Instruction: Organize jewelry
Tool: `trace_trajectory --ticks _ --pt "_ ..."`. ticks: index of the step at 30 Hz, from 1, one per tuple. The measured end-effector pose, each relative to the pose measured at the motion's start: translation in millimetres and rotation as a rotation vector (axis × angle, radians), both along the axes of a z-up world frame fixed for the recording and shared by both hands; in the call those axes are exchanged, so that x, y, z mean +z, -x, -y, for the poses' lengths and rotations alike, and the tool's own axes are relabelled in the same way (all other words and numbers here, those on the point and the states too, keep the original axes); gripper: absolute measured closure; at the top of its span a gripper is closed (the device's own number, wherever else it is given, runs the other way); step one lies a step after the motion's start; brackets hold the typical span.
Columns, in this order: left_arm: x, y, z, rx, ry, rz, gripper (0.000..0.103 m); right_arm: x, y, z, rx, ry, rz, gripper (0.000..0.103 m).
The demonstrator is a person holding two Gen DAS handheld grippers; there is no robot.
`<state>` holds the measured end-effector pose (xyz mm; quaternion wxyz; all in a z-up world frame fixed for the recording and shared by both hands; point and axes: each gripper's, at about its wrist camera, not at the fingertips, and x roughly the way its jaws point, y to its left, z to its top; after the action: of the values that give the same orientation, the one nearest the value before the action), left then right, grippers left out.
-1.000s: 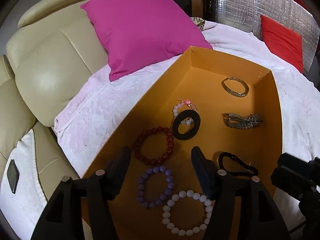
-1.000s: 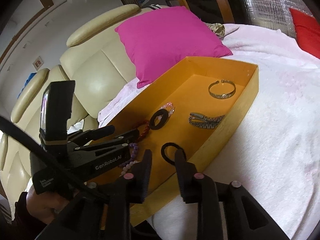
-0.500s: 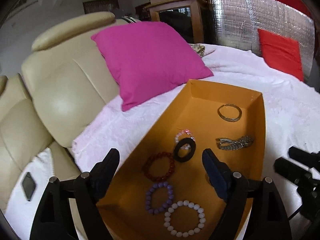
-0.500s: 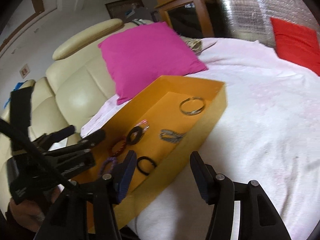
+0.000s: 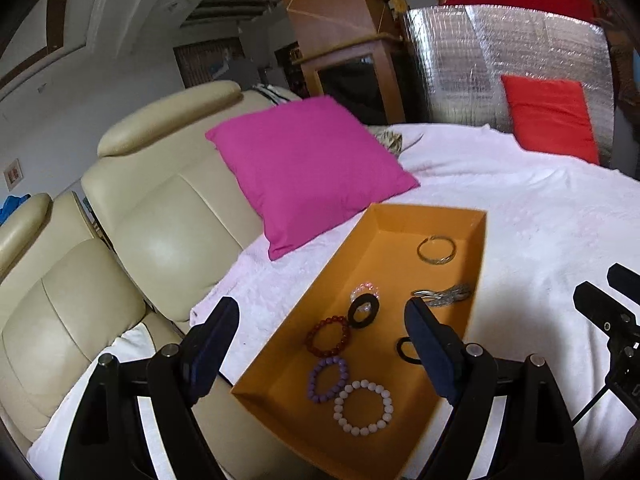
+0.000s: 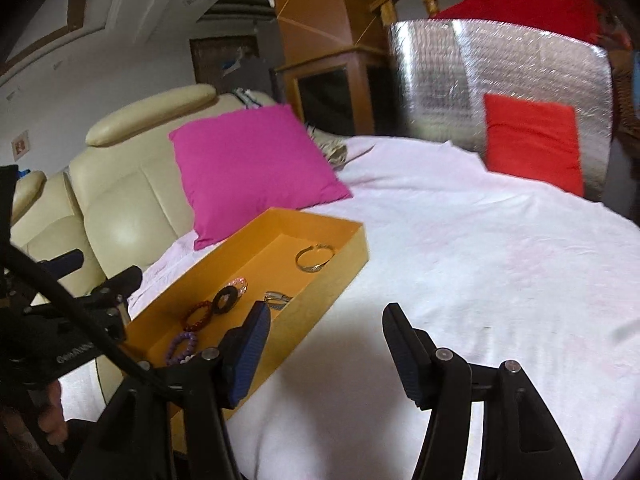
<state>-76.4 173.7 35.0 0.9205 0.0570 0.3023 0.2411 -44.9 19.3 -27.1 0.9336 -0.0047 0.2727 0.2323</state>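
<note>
**Both jaws empty above a tray of seven pieces**

The left gripper hangs over the near end of the orange tray with its jaws spread wide and nothing between the pads; they touch nothing. The right gripper hangs to the right of the tray, over the white bedspread, and its jaws are opening, also empty.

Seven pieces lie on the tray floor, all apart from the jaws. Three are beaded bracelets at the near end: one white bracelet nearest, one purple bracelet touching it, and one dark red bracelet just beyond. There are two black hair ties: a thick one lying on a small pink beaded ring, and a thin one partly hidden behind the left gripper's right finger. Further off, near the right wall, lie one silver band and one gold bangle at the far end.

The tray rests on the bed. One magenta cushion leans at its far left, against a cream leather sofa; one red cushion stands far right.
</note>
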Motion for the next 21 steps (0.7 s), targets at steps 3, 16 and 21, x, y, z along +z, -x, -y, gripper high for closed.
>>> trace_trajectory --ticks 3,16,21 --pt "17 17 4 0.002 0.004 0.031 0.018 14 15 15 -0.015 -0.049 0.005 0.038" --pt "71 98 10 0.025 0.004 0.081 0.018 69 111 25 0.018 -0.044 0.076 0.033" --pt "81 125 2 0.05 0.006 0.101 0.017 83 136 10 0.013 -0.01 0.111 0.032"
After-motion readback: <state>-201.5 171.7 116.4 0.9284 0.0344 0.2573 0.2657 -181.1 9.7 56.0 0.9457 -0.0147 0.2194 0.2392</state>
